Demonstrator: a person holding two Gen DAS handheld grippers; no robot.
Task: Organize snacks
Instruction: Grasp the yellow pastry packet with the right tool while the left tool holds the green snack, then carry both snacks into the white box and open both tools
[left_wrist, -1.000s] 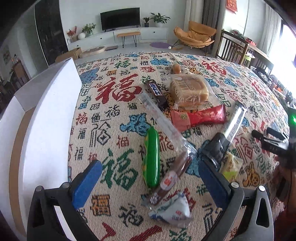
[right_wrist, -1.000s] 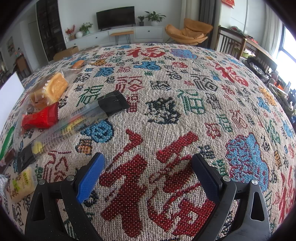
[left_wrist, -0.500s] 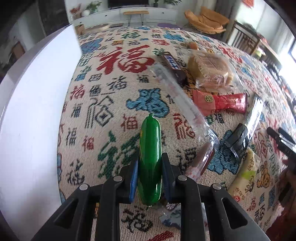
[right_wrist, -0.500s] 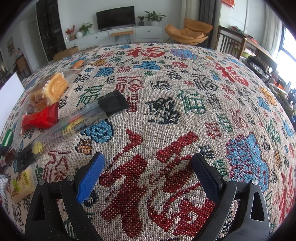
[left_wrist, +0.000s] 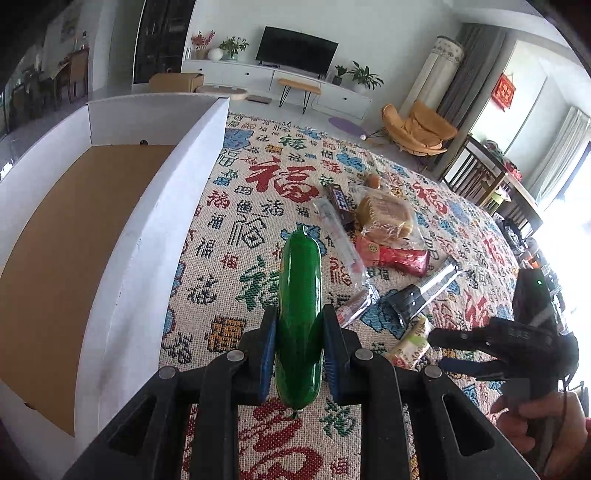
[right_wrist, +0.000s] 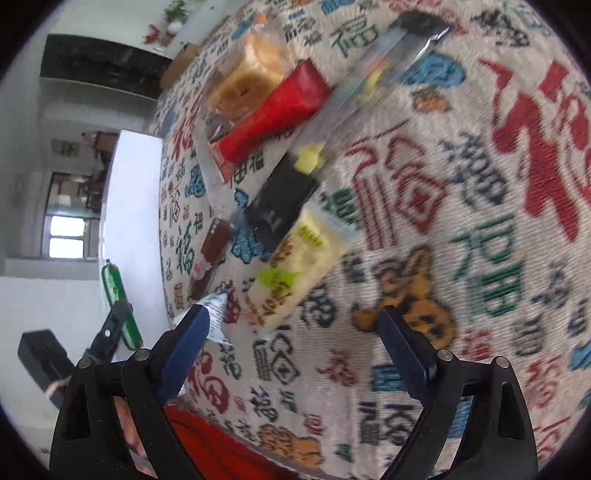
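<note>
**Item: green sausage stick, in transit to box**

Location: clamped in the left gripper (left_wrist: 300, 354), lifted clear of the patterned tablecloth (left_wrist: 236, 236), just beside the white wall of the open cardboard box (left_wrist: 155, 236) at the table's left edge.

Grip: jaws narrowed onto the green sausage (left_wrist: 299, 295) at its lower third; most of its length juts forward past the pads.

Handling, as judged: light, firm, smooth glossy casing, likely slippery; a hold nearer the middle would sway less.

Right gripper (right_wrist: 291, 343): jaws wide, nothing between them, poised over the pale yellow snack packet (right_wrist: 295, 273) near the table's near edge.

Remaining stock, mid-table: bagged bread (left_wrist: 388, 218), red packet (left_wrist: 395, 254), dark chocolate bar (left_wrist: 338, 201), long clear sleeve (left_wrist: 340, 236), black-ended sleeve (left_wrist: 421, 295). Soft wrappers; the bread looks crushable, so take it by the bag's loose end.
</note>
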